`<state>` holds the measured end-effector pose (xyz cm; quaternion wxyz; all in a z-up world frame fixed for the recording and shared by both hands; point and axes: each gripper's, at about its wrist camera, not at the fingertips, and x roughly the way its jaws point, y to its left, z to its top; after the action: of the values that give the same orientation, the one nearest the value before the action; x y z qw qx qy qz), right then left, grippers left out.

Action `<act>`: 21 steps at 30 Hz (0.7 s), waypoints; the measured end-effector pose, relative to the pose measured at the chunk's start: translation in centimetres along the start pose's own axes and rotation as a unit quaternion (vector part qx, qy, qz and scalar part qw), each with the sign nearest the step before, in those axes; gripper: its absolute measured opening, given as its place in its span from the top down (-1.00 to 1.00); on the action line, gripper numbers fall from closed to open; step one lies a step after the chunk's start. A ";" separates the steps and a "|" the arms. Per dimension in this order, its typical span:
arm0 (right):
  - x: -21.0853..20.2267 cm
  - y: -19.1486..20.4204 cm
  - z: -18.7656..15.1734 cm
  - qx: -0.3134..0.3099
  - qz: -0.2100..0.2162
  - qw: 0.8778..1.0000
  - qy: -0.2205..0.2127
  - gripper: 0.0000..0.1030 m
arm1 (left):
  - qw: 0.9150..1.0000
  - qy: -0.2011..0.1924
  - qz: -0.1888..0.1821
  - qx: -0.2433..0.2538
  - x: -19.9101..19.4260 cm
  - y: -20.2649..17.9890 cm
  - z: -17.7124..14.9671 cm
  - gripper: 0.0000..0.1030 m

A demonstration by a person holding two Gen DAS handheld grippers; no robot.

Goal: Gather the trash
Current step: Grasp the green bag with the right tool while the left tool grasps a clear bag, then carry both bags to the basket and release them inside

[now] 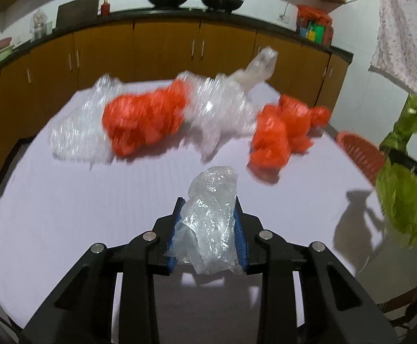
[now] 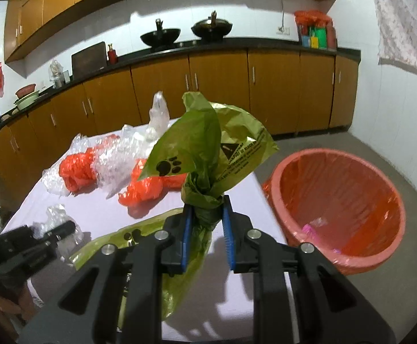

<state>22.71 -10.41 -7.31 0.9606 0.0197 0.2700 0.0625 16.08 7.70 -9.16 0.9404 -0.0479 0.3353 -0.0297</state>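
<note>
Underway: right gripper (image 2: 207, 223) clamped on green bag (image 2: 208, 149) beside lined bin (image 2: 337, 200); left gripper (image 1: 208, 223) clamped on clear wrapper (image 1: 211, 215). Remaining on table (image 1: 65, 200): orange bags (image 1: 142, 123), bubble wrap (image 1: 222, 106).

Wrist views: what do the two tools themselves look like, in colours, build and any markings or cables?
Both match: the left tool and right tool are matte black angular linkages with round silver pivot pins. Each has two straight fingers faced with ribbed blue pads. No cables, labels or sleeves show in either view.
</note>
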 end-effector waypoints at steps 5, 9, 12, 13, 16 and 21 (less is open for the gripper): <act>-1.6 -1.8 0.5 0.002 -0.025 0.999 -0.020 0.60 | 0.999 -0.029 -0.024 0.014 -0.9 -2.5 2.8 0.37; -2.6 -4.2 0.6 0.017 -0.049 0.998 -0.027 0.60 | 0.997 -0.046 -0.049 0.031 -1.2 -5.4 4.7 0.37; -3.4 -6.7 0.6 0.029 -0.075 0.996 -0.034 0.60 | 0.995 -0.055 -0.066 0.050 -0.9 -8.3 5.9 0.37; -3.6 -7.4 0.6 0.033 -0.082 0.996 -0.035 0.60 | 0.994 -0.056 -0.073 0.056 -0.7 -9.3 6.3 0.37; -4.1 -10.0 0.6 0.048 -0.106 0.992 -0.038 0.60 | 0.992 -0.058 -0.090 0.070 -0.2 -11.5 7.0 0.37; -4.0 -13.5 1.0 0.068 -0.138 0.987 -0.043 0.60 | 0.986 -0.061 -0.119 0.101 1.0 -15.9 7.9 0.37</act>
<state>21.29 -24.28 -5.38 0.9672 0.0505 0.2321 -0.0897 21.44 -7.59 -1.97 0.9490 0.0058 0.2644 -0.1718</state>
